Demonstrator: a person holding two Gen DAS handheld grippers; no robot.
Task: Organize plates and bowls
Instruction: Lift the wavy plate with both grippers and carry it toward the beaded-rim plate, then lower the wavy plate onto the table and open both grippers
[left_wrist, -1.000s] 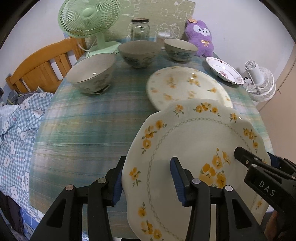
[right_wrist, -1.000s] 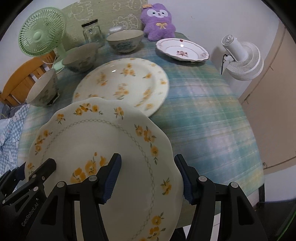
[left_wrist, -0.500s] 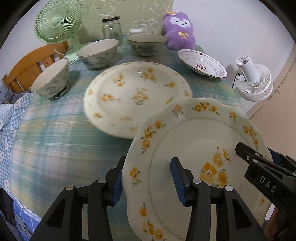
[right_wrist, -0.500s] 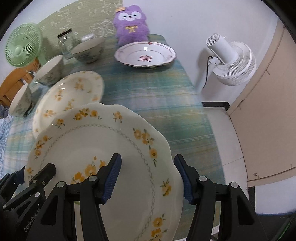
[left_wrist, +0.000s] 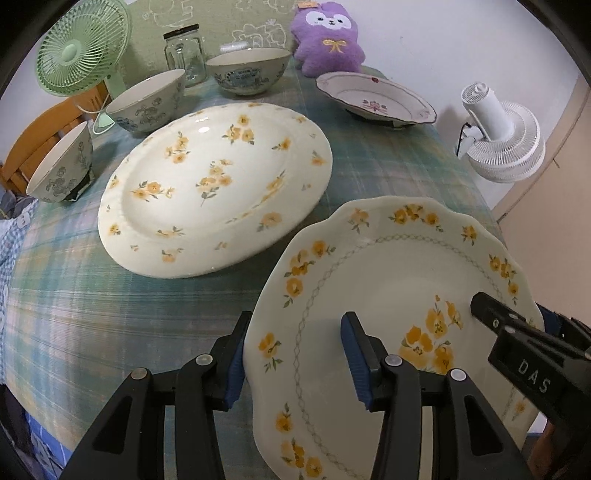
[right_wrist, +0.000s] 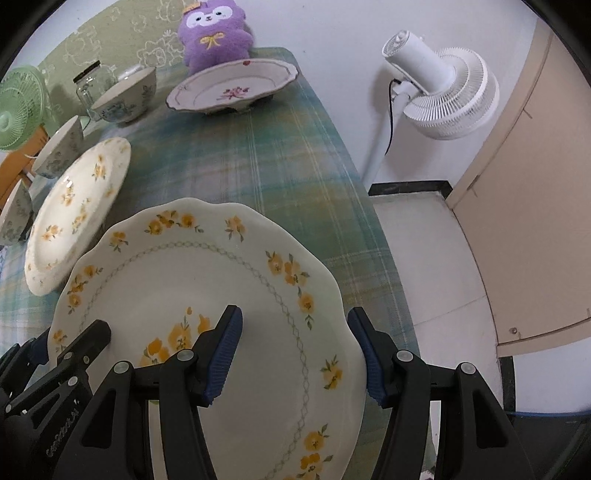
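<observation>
Cream glaze with yellow flowers covers the scalloped plate in the left wrist view, where it is carried above the near edge of the plaid tablecloth. The left gripper clamps the plate's left rim: one blue pad lies under the edge and the other on the upper face. The right gripper grips the opposite rim at the frame's right. Beyond the held plate, a larger oval plate with the same yellow flowers lies flat on the cloth, just clear of it. Three bowls with blue flowers stand in an arc at the far left, beside a glass jar and a green fan. A pink-flowered dish sits at the far right, in front of a purple plush toy. In the right wrist view, the right gripper straddles the scalloped plate's right rim, one pad on top and one outside the edge. The left gripper holds the left rim. The oval plate lies to the left, and a white fan stands off the table.
</observation>
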